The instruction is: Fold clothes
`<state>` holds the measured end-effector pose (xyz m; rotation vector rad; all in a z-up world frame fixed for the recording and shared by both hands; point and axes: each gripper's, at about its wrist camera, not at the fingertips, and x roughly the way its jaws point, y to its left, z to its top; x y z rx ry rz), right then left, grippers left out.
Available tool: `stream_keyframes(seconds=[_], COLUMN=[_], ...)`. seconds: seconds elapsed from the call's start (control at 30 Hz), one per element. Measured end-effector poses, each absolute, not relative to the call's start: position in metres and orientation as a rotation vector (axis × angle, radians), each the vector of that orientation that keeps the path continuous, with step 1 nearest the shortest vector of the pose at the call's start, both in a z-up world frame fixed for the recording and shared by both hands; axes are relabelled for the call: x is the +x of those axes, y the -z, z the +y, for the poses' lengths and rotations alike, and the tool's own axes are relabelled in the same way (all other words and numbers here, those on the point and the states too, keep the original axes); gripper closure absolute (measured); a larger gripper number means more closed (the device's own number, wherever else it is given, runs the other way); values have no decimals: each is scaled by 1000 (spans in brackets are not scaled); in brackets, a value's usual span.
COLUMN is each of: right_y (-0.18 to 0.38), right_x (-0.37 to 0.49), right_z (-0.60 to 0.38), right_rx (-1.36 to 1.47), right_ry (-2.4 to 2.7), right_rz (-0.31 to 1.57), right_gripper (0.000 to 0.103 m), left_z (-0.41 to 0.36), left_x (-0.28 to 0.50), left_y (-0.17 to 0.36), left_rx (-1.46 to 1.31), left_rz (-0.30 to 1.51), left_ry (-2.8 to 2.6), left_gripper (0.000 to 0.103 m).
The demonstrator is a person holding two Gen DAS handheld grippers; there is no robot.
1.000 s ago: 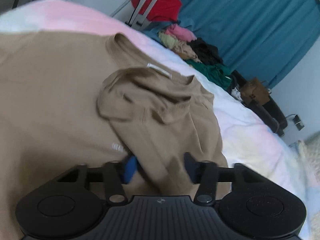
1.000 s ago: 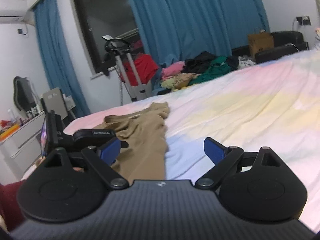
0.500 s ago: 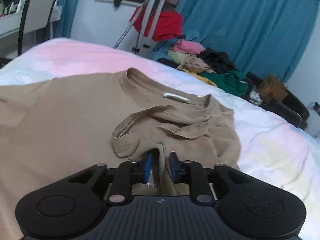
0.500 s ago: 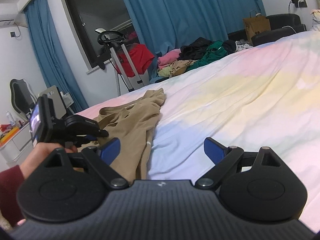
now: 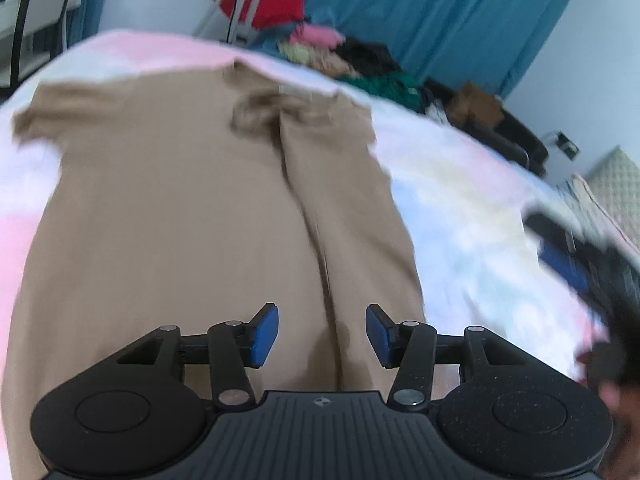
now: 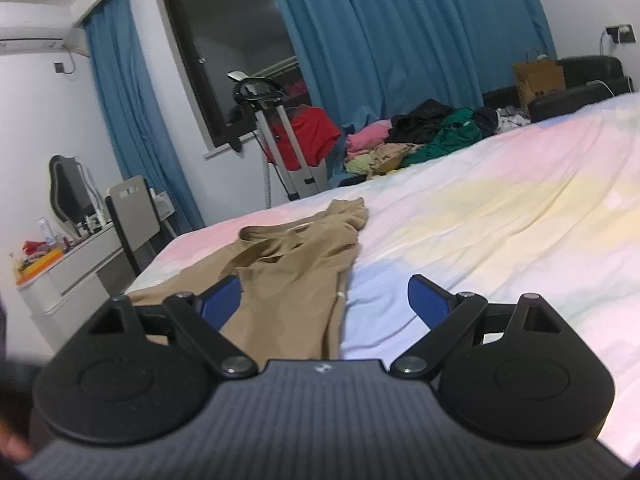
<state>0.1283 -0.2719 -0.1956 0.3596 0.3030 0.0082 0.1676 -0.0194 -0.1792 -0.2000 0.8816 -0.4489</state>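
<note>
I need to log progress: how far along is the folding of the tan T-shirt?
Early. Done: one side of the tan T-shirt is folded inward, its edge running lengthwise along the middle. In hand: nothing; left gripper and right gripper are open. Left: the other sleeve, lying flat on the pastel bedsheet, and the lengthwise folds.

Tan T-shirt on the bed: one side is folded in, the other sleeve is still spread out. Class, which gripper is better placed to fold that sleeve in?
Left. The left gripper hangs open over the tan T-shirt, the spread sleeve on its side. The right gripper sits by the folded edge.

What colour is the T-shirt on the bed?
Plain tan T-shirt; clearest in the left wrist view.
</note>
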Motion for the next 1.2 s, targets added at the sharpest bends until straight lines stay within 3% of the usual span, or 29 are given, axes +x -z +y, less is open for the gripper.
stream_keyframes(seconds=[0.27, 0.67, 0.73, 0.83, 0.9, 1.07, 1.2], right_y=[179, 181, 182, 184, 184, 182, 180], right_x=[86, 80, 80, 79, 78, 76, 75], right_z=[-255, -264, -264, -264, -264, -262, -258], right_rx=[332, 380, 383, 383, 387, 383, 368], right_ry=[-19, 10, 7, 7, 5, -6, -16], right_rz=[314, 337, 339, 341, 342, 327, 321], right_gripper=[11, 11, 11, 11, 11, 11, 11], left_z=[-13, -17, -17, -19, -21, -24, -27], left_x=[95, 80, 80, 79, 77, 67, 66], left_y=[189, 214, 215, 214, 212, 208, 213], left_rx=[-233, -278, -278, -260, -244, -186, -118], left_rz=[938, 1049, 1054, 1058, 1055, 1026, 1029], left_ry=[516, 569, 581, 599, 608, 593, 564], left_gripper=[51, 53, 58, 76, 94, 97, 93])
